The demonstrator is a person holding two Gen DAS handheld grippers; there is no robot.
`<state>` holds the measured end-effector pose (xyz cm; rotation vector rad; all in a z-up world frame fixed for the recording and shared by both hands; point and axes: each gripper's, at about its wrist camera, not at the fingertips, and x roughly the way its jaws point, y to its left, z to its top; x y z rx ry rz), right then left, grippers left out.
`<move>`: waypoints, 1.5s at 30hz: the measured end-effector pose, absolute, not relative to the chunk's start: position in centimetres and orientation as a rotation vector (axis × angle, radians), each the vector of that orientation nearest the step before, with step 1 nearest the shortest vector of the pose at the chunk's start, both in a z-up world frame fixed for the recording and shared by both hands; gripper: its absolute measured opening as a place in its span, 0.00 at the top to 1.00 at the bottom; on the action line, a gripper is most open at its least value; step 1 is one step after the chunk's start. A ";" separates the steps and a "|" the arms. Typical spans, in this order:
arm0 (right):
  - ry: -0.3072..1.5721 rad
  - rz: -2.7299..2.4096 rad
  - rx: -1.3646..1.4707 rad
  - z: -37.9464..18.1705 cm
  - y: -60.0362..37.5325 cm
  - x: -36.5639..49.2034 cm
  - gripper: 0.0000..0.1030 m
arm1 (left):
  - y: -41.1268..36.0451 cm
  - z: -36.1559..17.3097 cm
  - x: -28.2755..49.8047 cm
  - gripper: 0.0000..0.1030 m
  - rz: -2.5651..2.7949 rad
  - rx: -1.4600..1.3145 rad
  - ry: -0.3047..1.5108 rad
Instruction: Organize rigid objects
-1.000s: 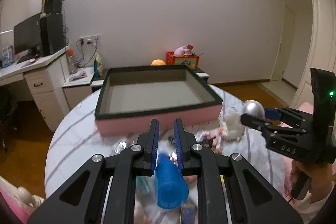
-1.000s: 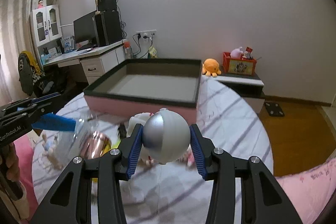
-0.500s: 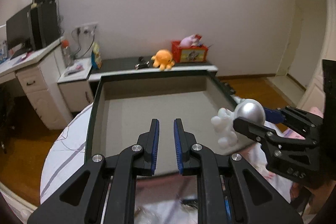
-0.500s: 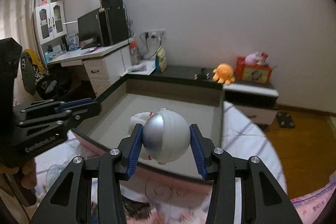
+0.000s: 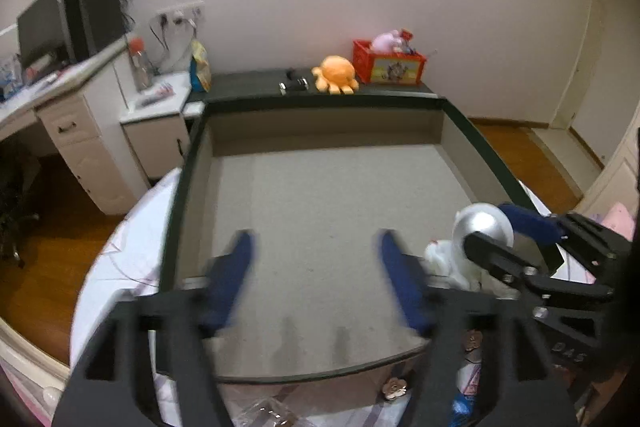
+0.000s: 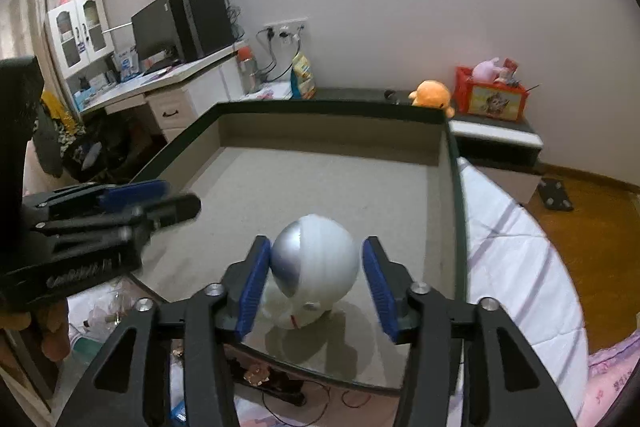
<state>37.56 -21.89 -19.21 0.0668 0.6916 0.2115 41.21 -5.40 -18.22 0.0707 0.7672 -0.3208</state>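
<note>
Both grippers opening over tray (image 6: pixel 452 155) (figurine (image 6: pixel 316 267) between right's)

Left wrist view. My left claw (image 5: pixel 316 267) hangs over the grey floor of the dark-rimmed tray (image 5: pixel 188 163), its blurred blue jaws opening with nothing between them. At right, my right claw (image 5: pixel 504 239) holds a silver-headed white figurine (image 5: pixel 480 223) above the tray's right edge. An orange plush octopus (image 5: pixel 335 73) sits beyond the tray.

A home bedroom: desk (image 6: pixel 176 75) with monitor (image 6: pixel 154 29), plush octopus (image 5: pixel 335 73), bedspread (image 6: pixel 516 259).
</note>
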 end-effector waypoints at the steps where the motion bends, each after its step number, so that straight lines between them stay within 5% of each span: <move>1: 0.677 0.207 0.071 -18.7 -22.0 37.0 0.44 | -5.1 -17.7 40.7 0.28 -0.315 0.070 0.750; 5: 0.615 0.169 0.063 -16.5 -22.3 35.2 0.22 | -3.8 -16.0 38.8 0.14 -0.290 0.044 0.693; 13: 0.453 0.118 0.059 -11.4 -22.2 27.7 0.20 | 1.0 -10.2 29.4 0.01 -0.248 -0.030 0.466; 19: 0.369 0.106 0.052 -9.6 -21.4 21.5 0.19 | 4.0 -8.3 21.9 0.00 -0.240 -0.067 0.345; 32: 0.438 0.073 0.034 -14.1 -20.0 14.4 0.19 | 4.6 -16.1 15.5 0.00 -0.228 -0.008 0.520; 45: 0.664 0.132 0.040 -22.0 -18.0 16.9 0.19 | 5.3 -22.1 17.3 0.00 -0.201 0.014 0.685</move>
